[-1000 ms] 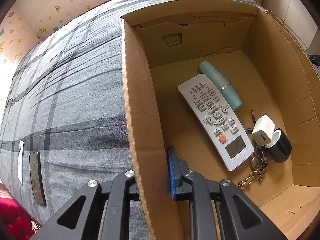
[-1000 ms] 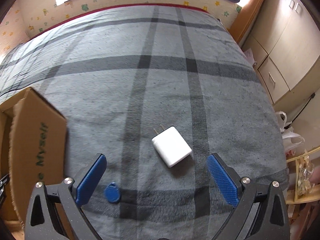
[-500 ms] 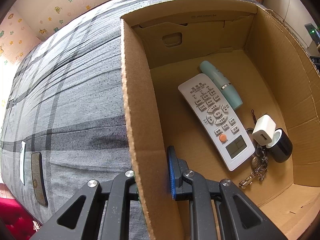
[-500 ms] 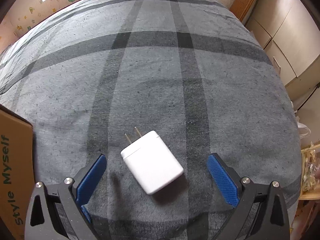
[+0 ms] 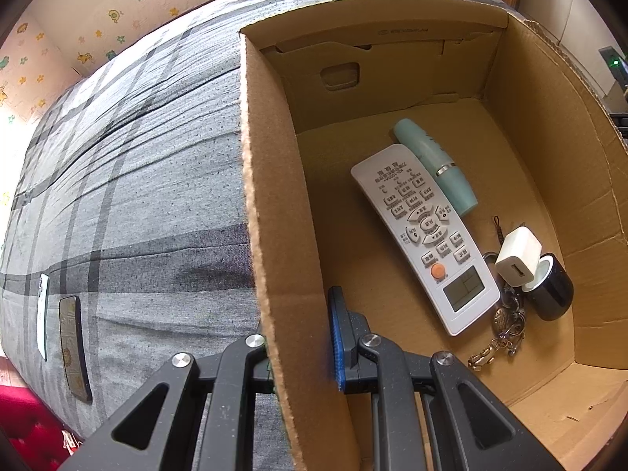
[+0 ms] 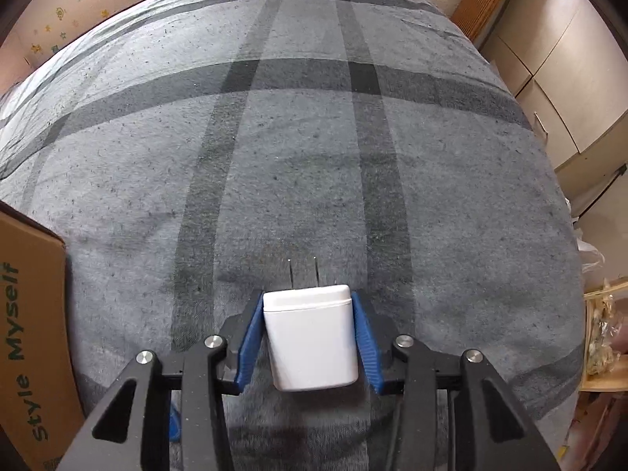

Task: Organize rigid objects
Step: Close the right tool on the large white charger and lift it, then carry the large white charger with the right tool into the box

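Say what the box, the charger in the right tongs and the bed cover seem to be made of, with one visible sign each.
Box: corrugated cardboard, matt brown; its cut edge looks fluted.
Charger: probably hard plastic, smooth glossy white, with two metal prongs.
Bed cover: woven fabric, matt grey plaid, flecked with lint.

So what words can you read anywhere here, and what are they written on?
"Style Myself": green letters on the outside of the cardboard box, reading sideways.
Print on the box's far inner flap: too small to read.
Button labels and top text on the white remote: too blurred to read.
The white charger in the right gripper: no writing visible.
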`<state>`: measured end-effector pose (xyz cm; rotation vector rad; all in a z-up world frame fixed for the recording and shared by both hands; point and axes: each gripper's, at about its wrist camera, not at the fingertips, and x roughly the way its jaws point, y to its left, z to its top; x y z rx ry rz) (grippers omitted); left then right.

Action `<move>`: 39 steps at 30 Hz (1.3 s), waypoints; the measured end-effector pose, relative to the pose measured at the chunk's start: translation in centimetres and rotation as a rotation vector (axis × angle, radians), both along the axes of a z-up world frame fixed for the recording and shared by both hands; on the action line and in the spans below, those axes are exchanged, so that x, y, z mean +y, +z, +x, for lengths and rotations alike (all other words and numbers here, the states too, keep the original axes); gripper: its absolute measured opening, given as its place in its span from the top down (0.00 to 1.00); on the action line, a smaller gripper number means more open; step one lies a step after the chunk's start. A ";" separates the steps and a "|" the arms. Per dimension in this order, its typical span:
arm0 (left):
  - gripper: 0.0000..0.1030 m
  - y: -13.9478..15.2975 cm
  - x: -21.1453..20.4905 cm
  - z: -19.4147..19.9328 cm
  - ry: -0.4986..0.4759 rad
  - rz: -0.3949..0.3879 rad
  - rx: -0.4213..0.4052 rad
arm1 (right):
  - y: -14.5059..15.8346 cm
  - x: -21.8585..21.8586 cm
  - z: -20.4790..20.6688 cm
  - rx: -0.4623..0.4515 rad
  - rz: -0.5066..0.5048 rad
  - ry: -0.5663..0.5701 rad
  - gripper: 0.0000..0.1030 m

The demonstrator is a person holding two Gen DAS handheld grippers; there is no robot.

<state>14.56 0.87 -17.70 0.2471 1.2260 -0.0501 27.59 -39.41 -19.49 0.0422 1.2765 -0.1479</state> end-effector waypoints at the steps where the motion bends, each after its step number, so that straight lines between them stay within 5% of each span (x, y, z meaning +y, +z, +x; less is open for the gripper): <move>1: 0.83 0.0 0.0 0.0 0.000 -0.001 0.000 | 0.3 0.1 -0.2 -0.001 -0.006 0.005 0.55; 39: 0.83 0.1 -0.2 0.1 -0.006 0.000 0.004 | 10.1 5.2 -7.2 -0.049 -0.006 0.044 0.55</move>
